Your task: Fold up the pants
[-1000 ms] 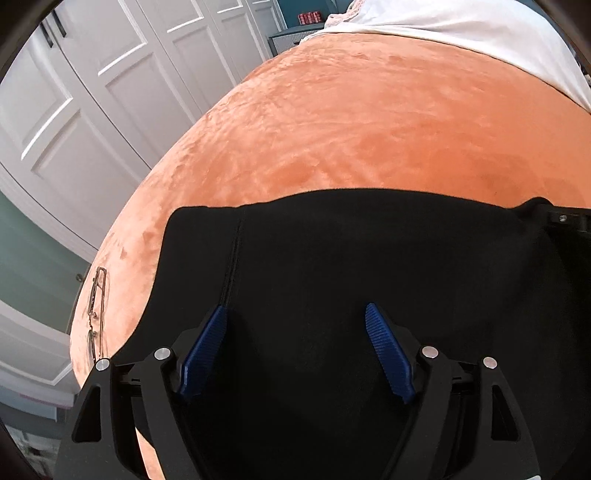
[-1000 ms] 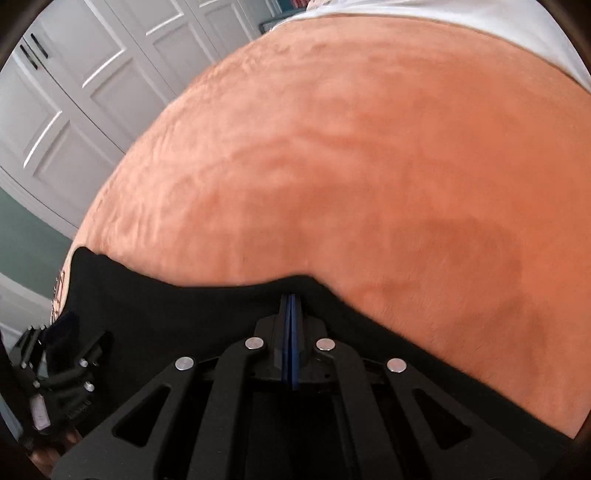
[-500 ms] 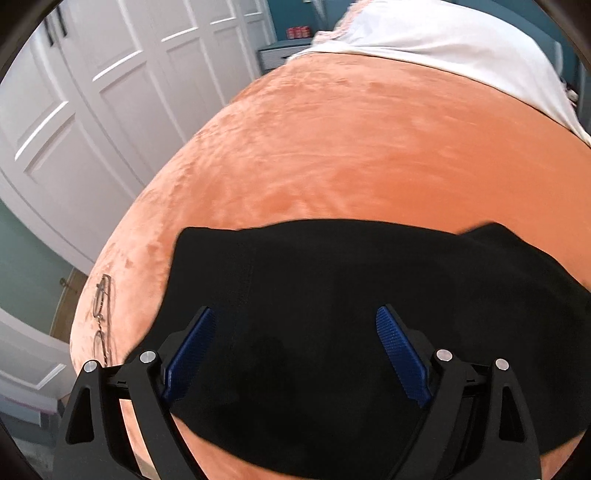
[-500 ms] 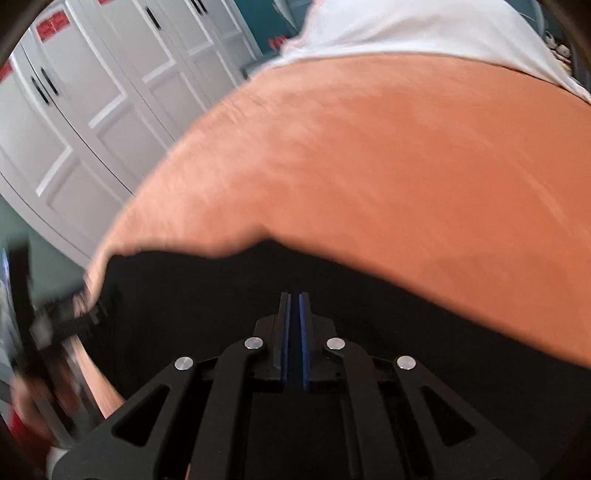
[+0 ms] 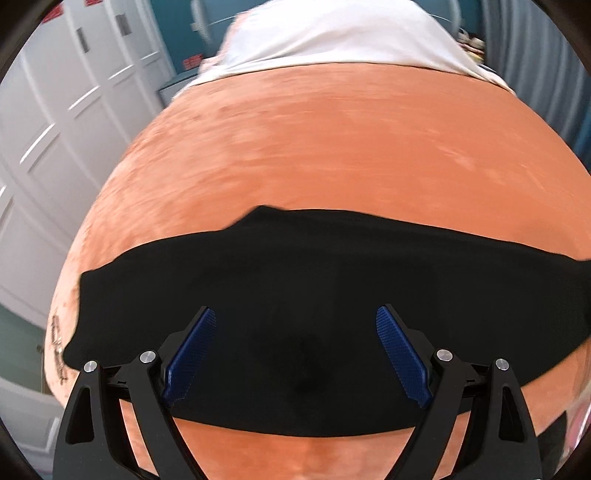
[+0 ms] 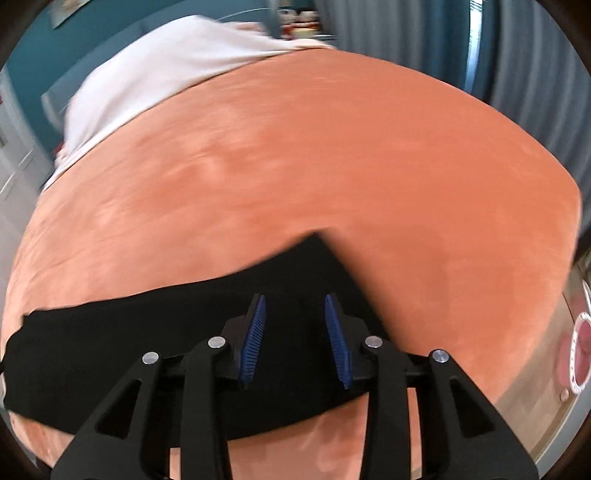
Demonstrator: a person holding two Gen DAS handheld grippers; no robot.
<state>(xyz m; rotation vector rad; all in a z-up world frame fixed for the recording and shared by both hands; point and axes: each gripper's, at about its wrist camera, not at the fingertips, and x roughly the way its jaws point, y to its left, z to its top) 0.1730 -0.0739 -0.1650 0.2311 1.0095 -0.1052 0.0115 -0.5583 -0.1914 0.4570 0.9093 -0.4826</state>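
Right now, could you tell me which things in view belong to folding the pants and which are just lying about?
For the job:
- pants, black, flat on the blanket
- left tongs, open above them
- right tongs, just been opening, nothing gripped
- orange blanket, the work surface

Lying about:
- white sheet
- glasses at the blanket's left edge
- white wardrobe

The black pants (image 5: 332, 295) are matt, smooth cloth. Beneath them, the orange bedspread (image 5: 332, 147) looks velvety and softly napped. The blue gripper pads (image 6: 255, 339) are ribbed; their black frames, matt plastic.
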